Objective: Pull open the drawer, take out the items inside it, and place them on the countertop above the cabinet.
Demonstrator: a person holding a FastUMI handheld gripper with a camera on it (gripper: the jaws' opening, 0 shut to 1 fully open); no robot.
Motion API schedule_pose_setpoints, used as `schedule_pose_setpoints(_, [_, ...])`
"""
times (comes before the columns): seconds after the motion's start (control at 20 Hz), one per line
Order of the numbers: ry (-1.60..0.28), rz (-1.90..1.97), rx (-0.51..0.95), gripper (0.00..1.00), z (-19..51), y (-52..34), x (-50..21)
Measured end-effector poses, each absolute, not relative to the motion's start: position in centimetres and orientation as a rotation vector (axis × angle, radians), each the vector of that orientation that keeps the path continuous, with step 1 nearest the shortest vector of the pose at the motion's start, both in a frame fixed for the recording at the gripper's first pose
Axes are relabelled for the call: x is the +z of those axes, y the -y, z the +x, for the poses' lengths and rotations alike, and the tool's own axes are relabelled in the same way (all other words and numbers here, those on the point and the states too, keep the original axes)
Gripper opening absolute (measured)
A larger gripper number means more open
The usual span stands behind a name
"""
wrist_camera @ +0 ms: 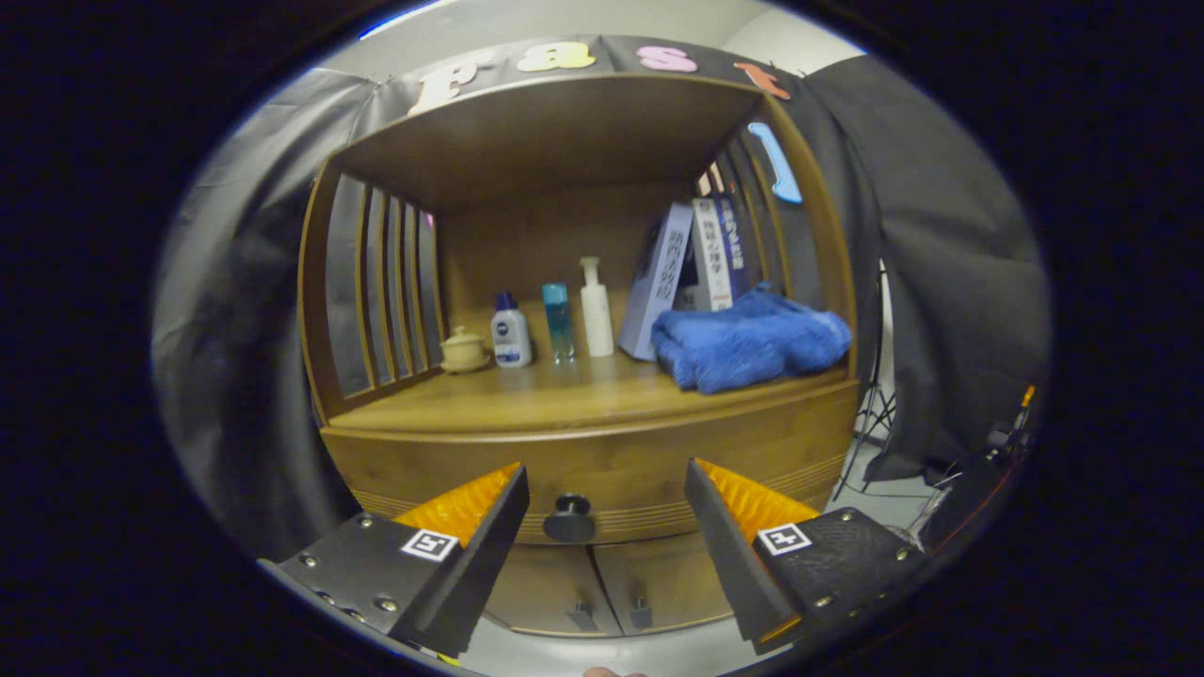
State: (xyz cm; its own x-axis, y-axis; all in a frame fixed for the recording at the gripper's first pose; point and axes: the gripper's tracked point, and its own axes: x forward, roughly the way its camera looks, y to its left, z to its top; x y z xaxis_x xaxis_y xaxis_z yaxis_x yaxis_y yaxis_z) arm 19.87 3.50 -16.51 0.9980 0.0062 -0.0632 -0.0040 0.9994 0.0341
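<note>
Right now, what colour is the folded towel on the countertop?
Blue; the towel shows best in the gripper view.

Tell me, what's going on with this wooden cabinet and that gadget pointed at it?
A person is holding the hand-held gripper up to the cabinet's drawer, which is shut. Its fingers are spread open, with the dark round knob between them, not yet gripped. On the countertop above sit a small lidded pot, three bottles, some books and a folded blue towel.
</note>
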Motion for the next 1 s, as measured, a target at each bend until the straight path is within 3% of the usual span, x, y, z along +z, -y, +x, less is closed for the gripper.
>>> schedule_pose_setpoints(0.2, [-0.111, 0.009, 0.036, 1.00, 23.1, -5.4, -20.5])
schedule_pose_setpoints(0.4, [-0.129, -0.011, 0.038, 0.53, 24.8, -5.5, -22.3])
schedule_pose_setpoints(0.55, [-0.154, -0.015, 0.040, 0.55, 25.5, -5.8, -23.6])
schedule_pose_setpoints(0.65, [-0.133, -0.034, 0.028, 0.43, 25.3, -5.9, -23.6])
schedule_pose_setpoints(0.9, [-0.114, -0.021, 0.026, 0.30, 24.8, -5.8, -23.4])
schedule_pose_setpoints(1.0, [-0.100, -0.042, 0.029, 0.30, 24.0, -5.8, -23.4])
